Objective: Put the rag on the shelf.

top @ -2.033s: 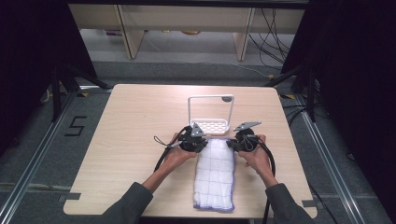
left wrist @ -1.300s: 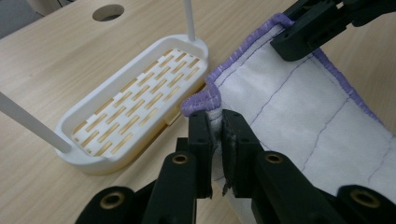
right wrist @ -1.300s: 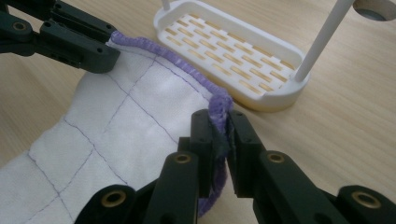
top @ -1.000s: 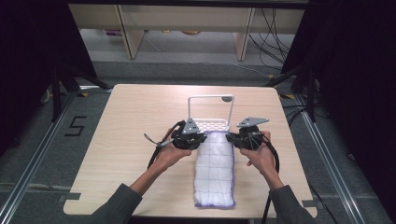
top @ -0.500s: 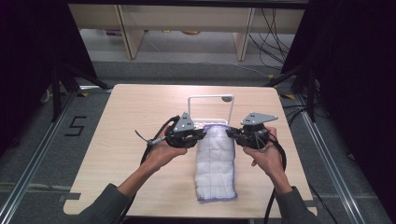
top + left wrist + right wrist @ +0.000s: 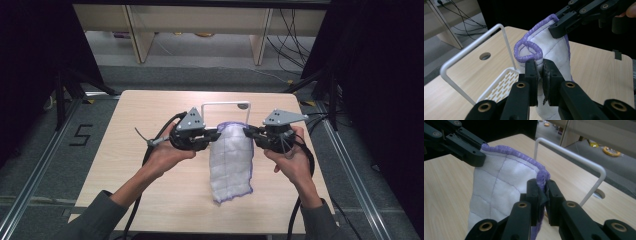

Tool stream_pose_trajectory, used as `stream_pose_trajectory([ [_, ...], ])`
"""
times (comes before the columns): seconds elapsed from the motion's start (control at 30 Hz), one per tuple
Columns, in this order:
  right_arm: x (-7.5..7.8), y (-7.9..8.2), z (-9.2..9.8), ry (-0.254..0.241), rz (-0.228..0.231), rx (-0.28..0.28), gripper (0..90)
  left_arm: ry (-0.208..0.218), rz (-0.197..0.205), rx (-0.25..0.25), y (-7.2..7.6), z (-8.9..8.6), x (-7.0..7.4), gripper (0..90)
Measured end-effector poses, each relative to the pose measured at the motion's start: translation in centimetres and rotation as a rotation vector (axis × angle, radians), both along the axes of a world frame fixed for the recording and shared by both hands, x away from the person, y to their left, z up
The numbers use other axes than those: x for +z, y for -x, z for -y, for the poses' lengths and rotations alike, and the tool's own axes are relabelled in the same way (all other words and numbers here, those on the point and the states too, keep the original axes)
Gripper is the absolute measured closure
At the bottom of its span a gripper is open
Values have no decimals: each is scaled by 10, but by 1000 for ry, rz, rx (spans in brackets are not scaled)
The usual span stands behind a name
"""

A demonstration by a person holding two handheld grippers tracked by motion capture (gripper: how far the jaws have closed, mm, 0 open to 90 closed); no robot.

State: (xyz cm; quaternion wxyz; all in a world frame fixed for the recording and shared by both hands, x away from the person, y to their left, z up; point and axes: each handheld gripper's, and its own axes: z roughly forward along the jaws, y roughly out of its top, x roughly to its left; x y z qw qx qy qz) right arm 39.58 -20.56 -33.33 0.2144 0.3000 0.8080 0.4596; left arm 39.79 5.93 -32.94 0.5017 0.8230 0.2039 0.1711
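A white quilted cloth (image 6: pixel 230 159) with a purple hem hangs above the table, held by its two top corners. My left gripper (image 6: pixel 217 134) is shut on the left top corner, where the purple hem (image 6: pixel 527 51) bunches above the pads. My right gripper (image 6: pixel 246 131) is shut on the right top corner (image 6: pixel 541 178). The cloth's lower end (image 6: pixel 231 192) still reaches the tabletop or hangs just over it; I cannot tell which. Behind the cloth stands a white wire rack (image 6: pixel 225 105) with a slotted base (image 6: pixel 501 85).
The light wooden table (image 6: pixel 130 150) has a round hole (image 6: pixel 485 56) near the rack. Cables trail from both grippers off the front edge. Shelving and loose cables lie on the floor beyond the far edge.
Both grippers have risen and lifted the cloth off the table, so it now hangs down instead of lying flat. The grips on both corners are unchanged.
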Motion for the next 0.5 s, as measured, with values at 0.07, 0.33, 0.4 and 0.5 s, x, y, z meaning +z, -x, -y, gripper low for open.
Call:
stream_pose_trajectory([
  [0.07,9,-2,1,2,15,4,833,1,13,7,-1,-1,9,824],
  [0.33,42,-20,-1,-22,51,-33,835,57,30,54,-19,-8,33,825],
  [0.4,46,-27,-2,-28,63,-42,835,56,34,72,-26,-10,37,825],
  [0.5,52,-38,-5,-22,50,-44,835,54,24,87,-36,-12,40,825],
])
